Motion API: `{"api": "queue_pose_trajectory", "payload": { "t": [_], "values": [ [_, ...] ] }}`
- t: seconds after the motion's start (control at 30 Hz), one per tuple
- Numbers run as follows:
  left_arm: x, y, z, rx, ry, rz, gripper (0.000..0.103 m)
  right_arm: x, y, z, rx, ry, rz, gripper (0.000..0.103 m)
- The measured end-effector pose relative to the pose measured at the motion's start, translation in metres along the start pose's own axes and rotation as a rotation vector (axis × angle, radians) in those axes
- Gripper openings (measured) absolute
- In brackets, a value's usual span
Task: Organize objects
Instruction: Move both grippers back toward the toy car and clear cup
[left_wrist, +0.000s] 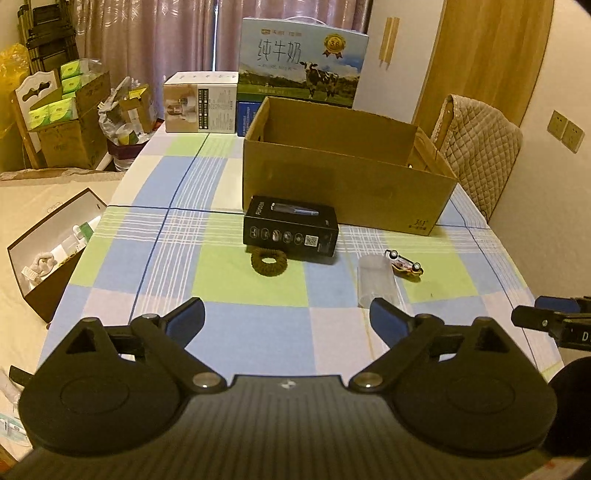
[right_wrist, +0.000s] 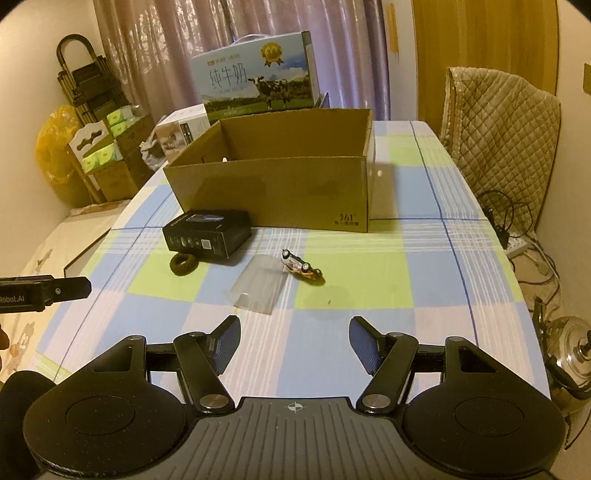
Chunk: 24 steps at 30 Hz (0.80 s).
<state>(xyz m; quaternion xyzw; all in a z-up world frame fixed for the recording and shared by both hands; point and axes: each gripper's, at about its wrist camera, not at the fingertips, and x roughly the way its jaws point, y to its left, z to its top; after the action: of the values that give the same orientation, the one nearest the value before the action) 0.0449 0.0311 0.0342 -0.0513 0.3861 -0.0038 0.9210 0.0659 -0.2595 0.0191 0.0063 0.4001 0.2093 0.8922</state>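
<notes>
An open cardboard box (left_wrist: 332, 184) (right_wrist: 273, 188) stands mid-table. In front of it lie a black product box (left_wrist: 290, 230) (right_wrist: 207, 232), a brown hair tie (left_wrist: 269, 261) (right_wrist: 183, 263), a clear plastic cup on its side (left_wrist: 378, 280) (right_wrist: 258, 286) and an overturned toy car (left_wrist: 403, 263) (right_wrist: 300, 267). My left gripper (left_wrist: 288, 317) is open and empty, short of the hair tie and cup. My right gripper (right_wrist: 294, 338) is open and empty, short of the cup and car. Each gripper's tip shows at the edge of the other's view.
A milk carton case (left_wrist: 303, 62) (right_wrist: 258, 77) and a white box (left_wrist: 201, 103) stand behind the cardboard box. A padded chair (left_wrist: 476, 147) (right_wrist: 502, 136) stands at the right. Boxes crowd the floor at the left (left_wrist: 62, 122). A kettle (right_wrist: 569, 354) and cables lie right of the table.
</notes>
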Motion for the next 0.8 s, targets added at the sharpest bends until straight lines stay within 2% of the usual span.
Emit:
{"api": "queue_pose_trajectory", "payload": {
  "t": [0.37,0.8],
  "values": [
    [0.013,-0.008,-0.004,0.013,0.033,-0.012,0.097,0.013,-0.009,-0.001,0.018,0.033,0.001,0.063],
    [0.052,-0.029,-0.001,0.052,0.09,-0.043,0.099,0.053,-0.017,0.013,-0.099,0.109,0.022,0.063]
  ]
}}
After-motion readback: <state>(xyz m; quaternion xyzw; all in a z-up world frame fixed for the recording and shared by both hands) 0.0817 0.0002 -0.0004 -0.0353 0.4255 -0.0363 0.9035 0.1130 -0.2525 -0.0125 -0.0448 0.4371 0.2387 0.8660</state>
